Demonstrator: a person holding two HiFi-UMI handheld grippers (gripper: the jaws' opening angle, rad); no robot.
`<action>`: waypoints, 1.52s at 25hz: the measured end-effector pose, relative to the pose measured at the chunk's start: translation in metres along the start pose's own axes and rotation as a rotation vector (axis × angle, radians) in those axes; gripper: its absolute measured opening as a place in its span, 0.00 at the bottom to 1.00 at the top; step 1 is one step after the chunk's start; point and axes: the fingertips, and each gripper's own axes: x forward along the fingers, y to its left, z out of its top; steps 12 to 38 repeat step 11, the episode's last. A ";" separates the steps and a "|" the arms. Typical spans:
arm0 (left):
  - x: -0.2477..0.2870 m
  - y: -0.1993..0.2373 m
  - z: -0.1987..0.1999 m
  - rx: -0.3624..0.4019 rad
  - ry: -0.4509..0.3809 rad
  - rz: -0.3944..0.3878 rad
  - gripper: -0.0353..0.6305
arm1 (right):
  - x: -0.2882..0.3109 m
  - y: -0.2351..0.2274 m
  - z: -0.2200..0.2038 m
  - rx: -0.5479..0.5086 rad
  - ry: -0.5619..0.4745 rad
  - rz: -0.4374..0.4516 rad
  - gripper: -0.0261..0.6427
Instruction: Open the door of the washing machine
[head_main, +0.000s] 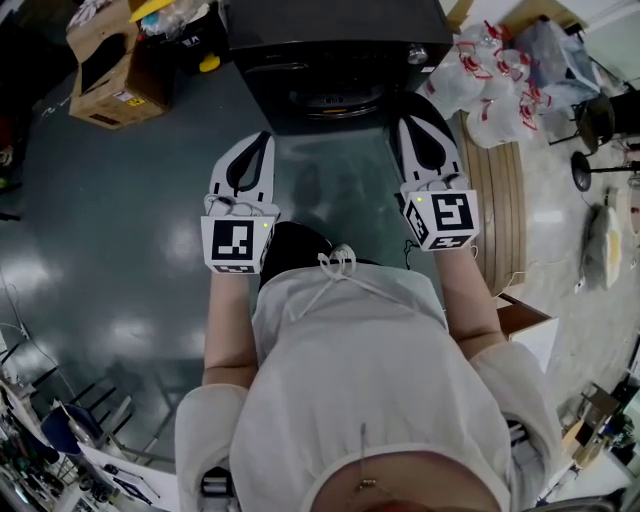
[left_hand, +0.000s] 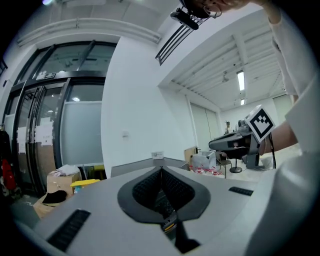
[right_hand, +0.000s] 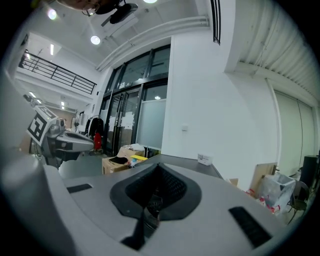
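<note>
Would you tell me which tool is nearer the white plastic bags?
The right tool: the bags lie just beyond it, while the left tool sits on the far side.

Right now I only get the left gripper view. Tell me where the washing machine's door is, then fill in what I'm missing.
Observer: In the head view the washing machine stands straight ahead. Its round door is on the near face, and in the picture it lies between the two claws' tips.
Operator: Report the right claw.
Observer: The right claw has its jaws together, with nothing between them.
Operator: Place both tips against that door.
Observer: From above, the left claw sits off the door's left side and the right claw off its right side. Neither overlaps the door.
</note>
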 end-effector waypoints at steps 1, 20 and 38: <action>0.000 0.000 0.000 -0.005 0.000 0.001 0.09 | -0.001 0.000 0.002 -0.003 -0.011 -0.002 0.04; 0.001 -0.006 0.002 -0.030 0.009 -0.003 0.09 | -0.008 0.001 0.009 -0.018 -0.030 0.004 0.04; 0.001 -0.006 0.002 -0.030 0.009 -0.003 0.09 | -0.008 0.001 0.009 -0.018 -0.030 0.004 0.04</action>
